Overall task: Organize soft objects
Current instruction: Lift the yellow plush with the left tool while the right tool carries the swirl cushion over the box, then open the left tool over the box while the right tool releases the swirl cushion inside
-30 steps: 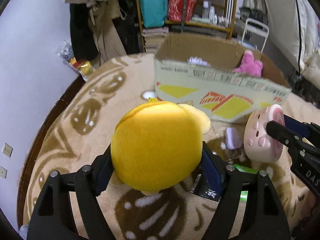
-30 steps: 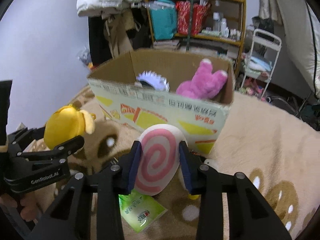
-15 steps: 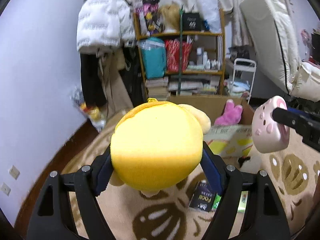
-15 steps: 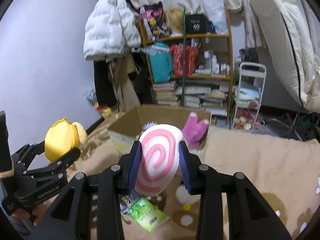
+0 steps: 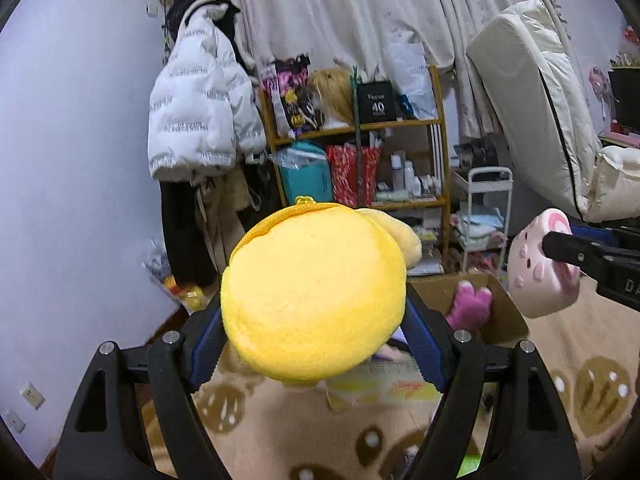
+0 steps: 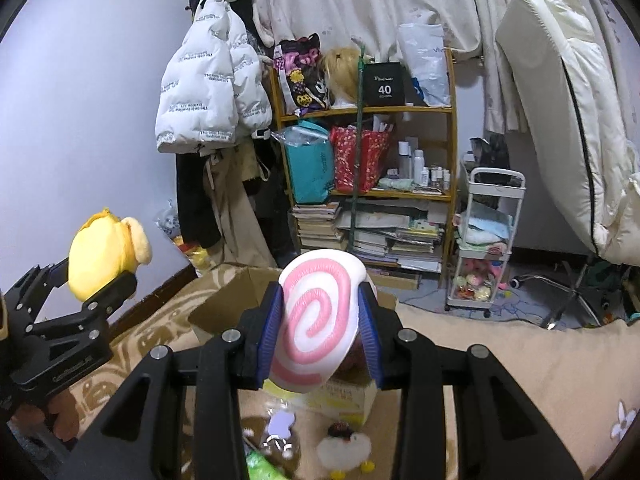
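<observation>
My left gripper [image 5: 316,328] is shut on a round yellow plush [image 5: 316,292], held high above the rug; it also shows at the left of the right wrist view [image 6: 104,256]. My right gripper [image 6: 320,328] is shut on a pink-and-white swirl plush [image 6: 320,316], which appears at the right of the left wrist view [image 5: 540,268]. An open cardboard box [image 5: 504,316] lies below and ahead with a magenta plush [image 5: 468,304] inside. The box [image 6: 224,300] is partly hidden behind the swirl plush.
A beige patterned rug [image 6: 520,360] covers the floor. A small white plush [image 6: 344,448], a green packet [image 6: 260,464] and a small lilac item [image 6: 280,424] lie before the box. A wooden shelf [image 6: 368,152], hanging coats [image 6: 212,96] and a white cart [image 6: 488,236] stand behind.
Both grippers have risen and tilted up with their plushes still held. The box has dropped low in both views and the room's back wall has come into sight.
</observation>
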